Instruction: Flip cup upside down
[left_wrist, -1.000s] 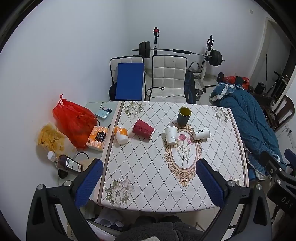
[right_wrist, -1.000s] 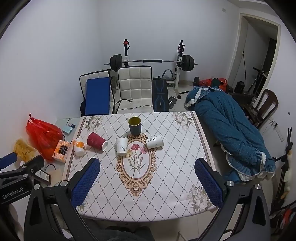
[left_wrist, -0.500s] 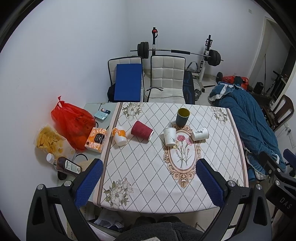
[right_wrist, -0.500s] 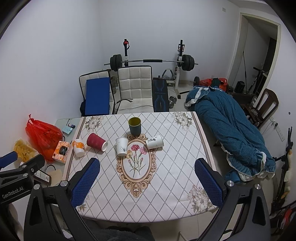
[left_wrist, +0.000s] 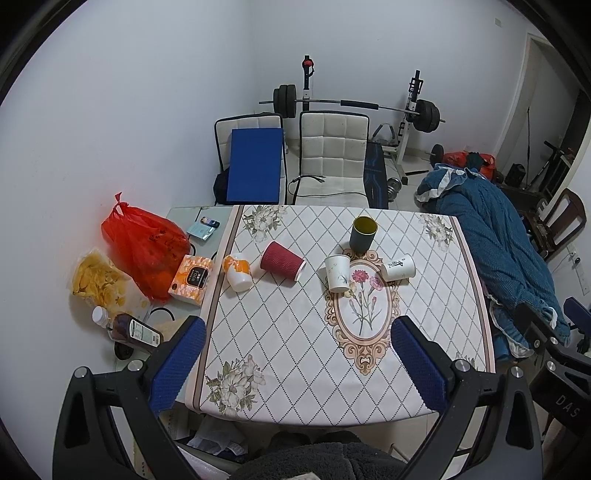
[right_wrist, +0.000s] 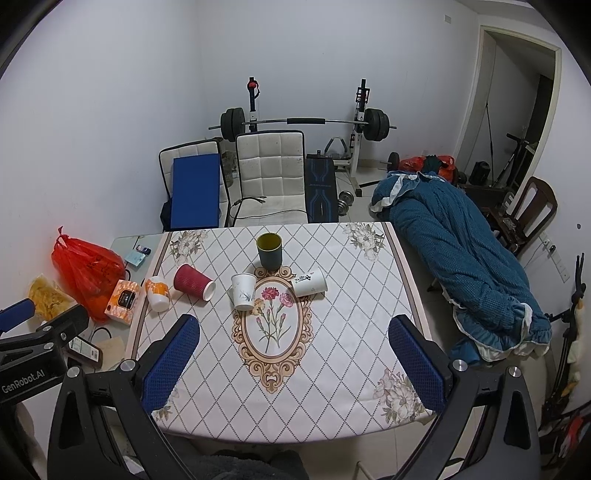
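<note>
Far out at ten o'clock from the left gripper, off the cloth's edge, sit a red plastic bag and an orange tissue box. On the table proper, five cups run across from eleven to one o'clock: an orange-and-white cup that seems to rest mouth down, a maroon ribbed cup lying on its side with its mouth toward the centre, a white floral cup standing upright just beside the oval flower motif, a dark green cup upright behind it at twelve o'clock, and a white cup with black lettering tipped on its side at one o'clock. Both tools hang well short of all of them: the left gripper has its blue fingers spread wide with nothing between, and the right gripper is likewise wide apart and empty. This looks like the opening of the task, the approach not yet begun. Which cup is meant cannot be told; the upright white floral cup or the green one seem likeliest. The next move probably calls for reaching forward and down, closing on a cup's wall, lifting, and rolling the wrist to set it rim down.
</note>
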